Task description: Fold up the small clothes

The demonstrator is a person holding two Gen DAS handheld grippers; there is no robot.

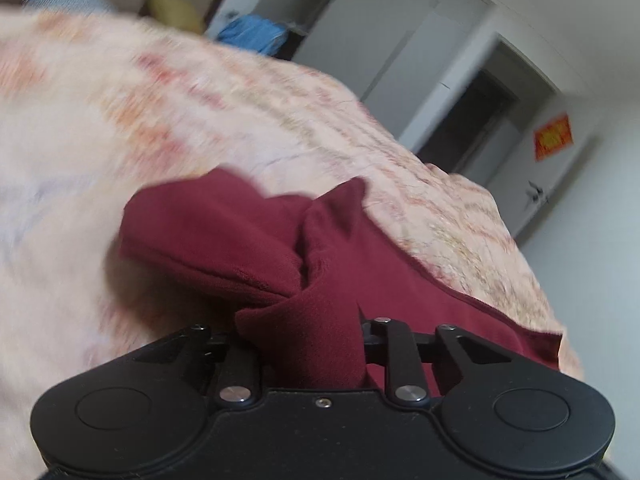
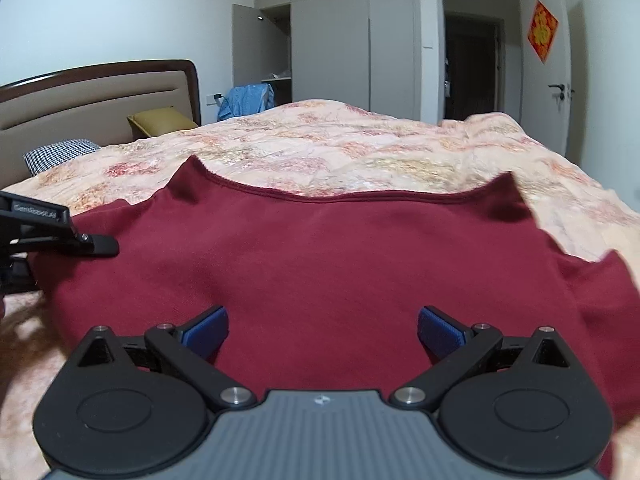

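Note:
A dark red garment [image 2: 320,256] lies spread on the floral bedspread [image 2: 360,148]. In the left wrist view the garment [image 1: 248,236] is bunched and lifted, and my left gripper [image 1: 304,344] is shut on a fold of it; the fingertips are hidden by the cloth. That view is blurred. My right gripper [image 2: 323,330] is open just above the near part of the garment, its blue pads [image 2: 208,330] wide apart and empty. The left gripper also shows at the left edge of the right wrist view [image 2: 96,246], at the garment's left side.
A bed headboard [image 2: 100,92], a yellow pillow [image 2: 160,122] and a checked pillow [image 2: 56,154] are at the back left. A blue cloth [image 2: 248,102] sits beyond the bed. A wardrobe [image 2: 332,44] and a doorway [image 2: 472,64] stand behind.

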